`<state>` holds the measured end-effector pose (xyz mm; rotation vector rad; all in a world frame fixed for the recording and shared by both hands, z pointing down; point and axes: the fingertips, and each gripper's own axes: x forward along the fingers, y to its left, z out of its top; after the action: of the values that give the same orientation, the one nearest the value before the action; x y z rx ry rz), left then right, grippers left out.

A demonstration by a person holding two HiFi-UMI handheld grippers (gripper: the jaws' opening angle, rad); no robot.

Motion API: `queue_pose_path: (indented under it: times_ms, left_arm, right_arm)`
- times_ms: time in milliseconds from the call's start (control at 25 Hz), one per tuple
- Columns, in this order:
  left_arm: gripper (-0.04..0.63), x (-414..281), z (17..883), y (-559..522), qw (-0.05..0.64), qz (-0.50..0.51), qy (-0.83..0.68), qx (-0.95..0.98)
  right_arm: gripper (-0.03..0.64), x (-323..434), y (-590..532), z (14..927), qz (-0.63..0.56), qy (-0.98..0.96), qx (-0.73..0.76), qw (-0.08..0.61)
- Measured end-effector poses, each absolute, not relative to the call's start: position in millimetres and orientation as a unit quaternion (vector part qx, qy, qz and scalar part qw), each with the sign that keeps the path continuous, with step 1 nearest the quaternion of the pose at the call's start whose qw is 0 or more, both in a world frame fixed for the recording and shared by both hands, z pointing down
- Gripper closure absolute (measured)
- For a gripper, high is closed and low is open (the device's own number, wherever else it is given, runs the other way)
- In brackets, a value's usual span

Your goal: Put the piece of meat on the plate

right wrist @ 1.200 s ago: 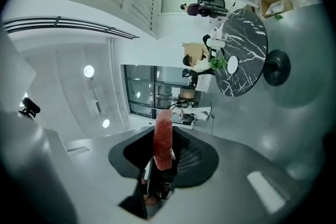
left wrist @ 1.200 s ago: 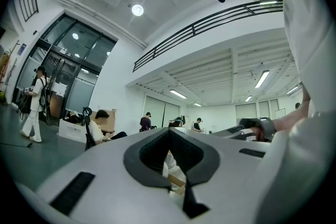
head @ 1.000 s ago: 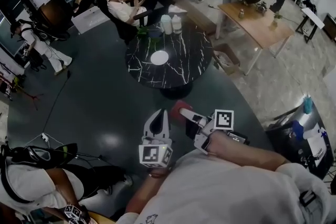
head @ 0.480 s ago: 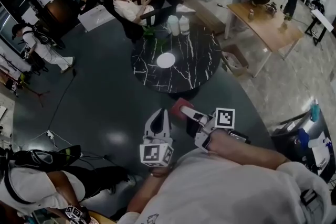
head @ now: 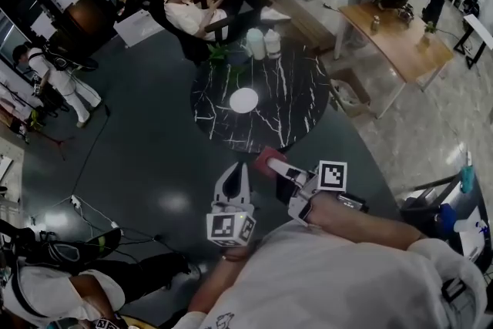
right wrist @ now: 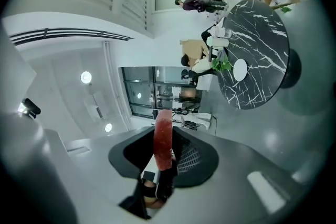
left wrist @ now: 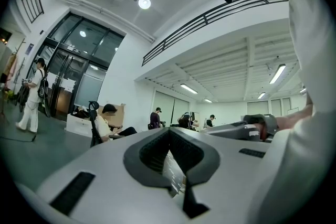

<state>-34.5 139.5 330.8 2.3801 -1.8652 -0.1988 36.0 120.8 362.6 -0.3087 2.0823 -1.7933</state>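
My right gripper is shut on a flat red piece of meat, which sticks out edge-on past its jaws. The white plate lies bare near the middle of a round black marble table, some way ahead of both grippers; the right gripper view also catches the plate and the table. My left gripper is beside the right one, jaws together with nothing held. Both hover over the dark floor, short of the table.
Two white containers and a green plant stand at the table's far edge. A person sits in a chair behind it. A wooden table and an open box are to the right. Another person crouches at lower left.
The table and plate have drawn nearer in the head view as both grippers travelled forward together. The meat stays clamped in the right gripper.
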Motion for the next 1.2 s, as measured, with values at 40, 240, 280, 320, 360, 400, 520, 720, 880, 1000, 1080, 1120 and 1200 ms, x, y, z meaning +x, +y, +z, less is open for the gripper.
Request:
queue_pose_path:
  times_ms: [40,240,280,320,360,400,520,720,880,1000,1080,1120,1200]
  left_arm:
    - [0.589,-35,333,129,0.057,-0.066,-0.616,0.783]
    - [0.589,-30,337,78,0.064,-0.069,-0.624,0.776]
    - [0.589,-29,336,68,0.064,-0.070,-0.625,0.774]
    - [0.589,-27,335,58,0.063,-0.072,-0.627,0.773]
    - [0.589,-24,333,49,0.062,-0.072,-0.629,0.772]
    - [0.589,-21,332,40,0.061,-0.072,-0.630,0.771]
    - [0.589,-10,330,16,0.059,-0.071,-0.634,0.767]
    - [0.589,5,338,-8,0.068,-0.078,-0.646,0.756]
    - [0.589,9,334,-19,0.066,-0.078,-0.653,0.750]
    - [0.589,12,334,-23,0.066,-0.078,-0.658,0.746]
    - [0.589,14,337,-27,0.067,-0.077,-0.657,0.747]
    - [0.589,14,338,-30,0.067,-0.077,-0.656,0.748]
    - [0.589,15,339,-35,0.066,-0.076,-0.653,0.751]
  right_arm:
    - [0.528,36,110,365,-0.638,0.740,-0.111,0.183]
    - [0.527,42,61,373,-0.647,0.735,-0.112,0.166]
    - [0.526,44,50,373,-0.647,0.737,-0.111,0.162]
    - [0.526,46,41,372,-0.645,0.739,-0.109,0.158]
    - [0.526,48,31,370,-0.644,0.741,-0.106,0.156]
    - [0.527,50,22,369,-0.645,0.741,-0.102,0.155]
    - [0.526,58,-3,367,-0.651,0.738,-0.093,0.153]
    - [0.527,72,-29,367,-0.649,0.743,-0.071,0.146]
    - [0.527,81,-42,365,-0.654,0.740,-0.070,0.142]
    - [0.526,85,-48,368,-0.655,0.739,-0.071,0.141]
    - [0.526,87,-52,370,-0.655,0.739,-0.070,0.142]
    - [0.526,87,-54,371,-0.654,0.739,-0.072,0.141]
    - [0.526,88,-57,372,-0.654,0.740,-0.075,0.141]
